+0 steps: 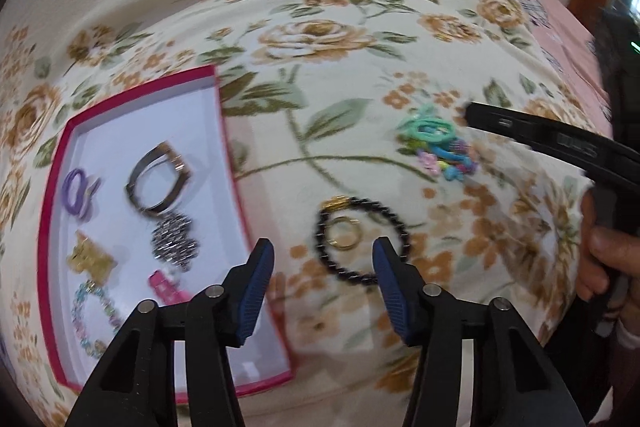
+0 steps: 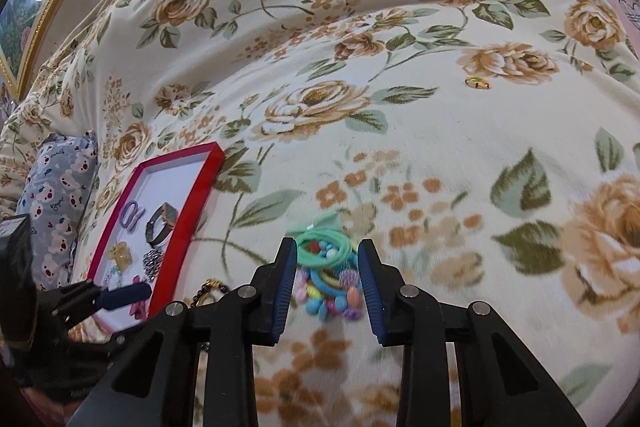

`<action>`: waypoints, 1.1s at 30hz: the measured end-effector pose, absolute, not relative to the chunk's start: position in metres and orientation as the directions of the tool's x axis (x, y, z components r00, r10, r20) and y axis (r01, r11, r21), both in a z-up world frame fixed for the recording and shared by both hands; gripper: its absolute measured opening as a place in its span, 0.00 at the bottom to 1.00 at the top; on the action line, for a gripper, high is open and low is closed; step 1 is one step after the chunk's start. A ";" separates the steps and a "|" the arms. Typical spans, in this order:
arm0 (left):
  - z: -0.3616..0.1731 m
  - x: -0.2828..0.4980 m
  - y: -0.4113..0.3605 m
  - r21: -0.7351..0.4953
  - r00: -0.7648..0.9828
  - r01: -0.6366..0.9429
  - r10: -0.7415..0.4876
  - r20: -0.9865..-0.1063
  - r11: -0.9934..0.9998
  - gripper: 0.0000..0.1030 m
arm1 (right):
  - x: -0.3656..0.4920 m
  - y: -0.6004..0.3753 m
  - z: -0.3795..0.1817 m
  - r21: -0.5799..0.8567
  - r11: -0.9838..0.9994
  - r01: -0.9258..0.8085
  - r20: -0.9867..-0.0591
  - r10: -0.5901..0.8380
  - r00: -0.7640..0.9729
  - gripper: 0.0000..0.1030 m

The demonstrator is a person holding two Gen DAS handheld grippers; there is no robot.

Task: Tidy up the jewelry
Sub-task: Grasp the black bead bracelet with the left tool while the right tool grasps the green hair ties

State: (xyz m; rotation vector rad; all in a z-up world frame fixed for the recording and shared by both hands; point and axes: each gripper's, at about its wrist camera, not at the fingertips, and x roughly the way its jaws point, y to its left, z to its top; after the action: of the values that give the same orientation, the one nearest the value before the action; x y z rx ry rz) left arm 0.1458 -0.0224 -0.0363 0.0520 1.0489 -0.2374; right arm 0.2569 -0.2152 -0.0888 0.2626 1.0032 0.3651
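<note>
Both grippers' ribbed blue jaws apart: left gripper over beaded bracelet, right gripper astride elastic hair-ties.

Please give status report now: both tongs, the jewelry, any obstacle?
Left tongs open above black bead bracelet. Right tongs open around colorful hair ties. Red tray part-filled. No obstacle visible.

On the bed, the box sits lower left of the frame with several trinkets inside; right of it lies the bead bracelet around a ring, hair ties farther upper right.
</note>
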 end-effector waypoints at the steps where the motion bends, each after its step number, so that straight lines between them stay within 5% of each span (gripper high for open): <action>1: -0.037 0.145 -0.026 -0.075 0.473 0.238 -0.183 -0.862 0.968 0.48 | 0.259 -0.214 -0.092 0.377 0.909 -0.177 -0.773 0.414 0.480 0.31; 5: -0.045 0.145 -0.046 -0.079 0.443 0.323 -0.225 -0.868 0.943 0.48 | 0.266 -0.210 -0.102 0.367 0.914 -0.172 -0.789 0.404 0.463 0.31; 9: -0.066 0.152 -0.061 -0.077 0.383 0.361 -0.223 -0.897 0.929 0.48 | 0.270 -0.207 -0.111 0.360 0.918 -0.169 -0.803 0.397 0.444 0.16; 12: -0.074 0.158 -0.062 -0.101 0.366 0.357 -0.238 -0.900 0.929 0.35 | 0.269 -0.209 -0.113 0.354 0.920 -0.169 -0.807 0.391 0.443 0.08; 14: -0.073 0.161 -0.059 -0.116 0.369 0.353 -0.253 -0.894 0.928 0.12 | 0.268 -0.210 -0.112 0.350 0.921 -0.171 -0.805 0.389 0.449 0.06; 16: -0.072 0.164 -0.052 -0.144 0.369 0.341 -0.273 -0.889 0.929 0.07 | 0.265 -0.211 -0.108 0.347 0.921 -0.174 -0.799 0.388 0.459 0.05; 33: -0.012 0.128 -0.005 -0.207 0.527 0.246 -0.310 -0.791 0.947 0.06 | 0.228 -0.209 -0.067 0.402 0.889 -0.218 -0.740 0.456 0.495 0.05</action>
State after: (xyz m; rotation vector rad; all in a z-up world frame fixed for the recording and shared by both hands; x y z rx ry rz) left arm 0.1283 -0.0050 -0.0118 -0.0729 0.9600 -0.3329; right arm 0.2278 -0.2095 -0.0666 0.2704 0.9717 0.4146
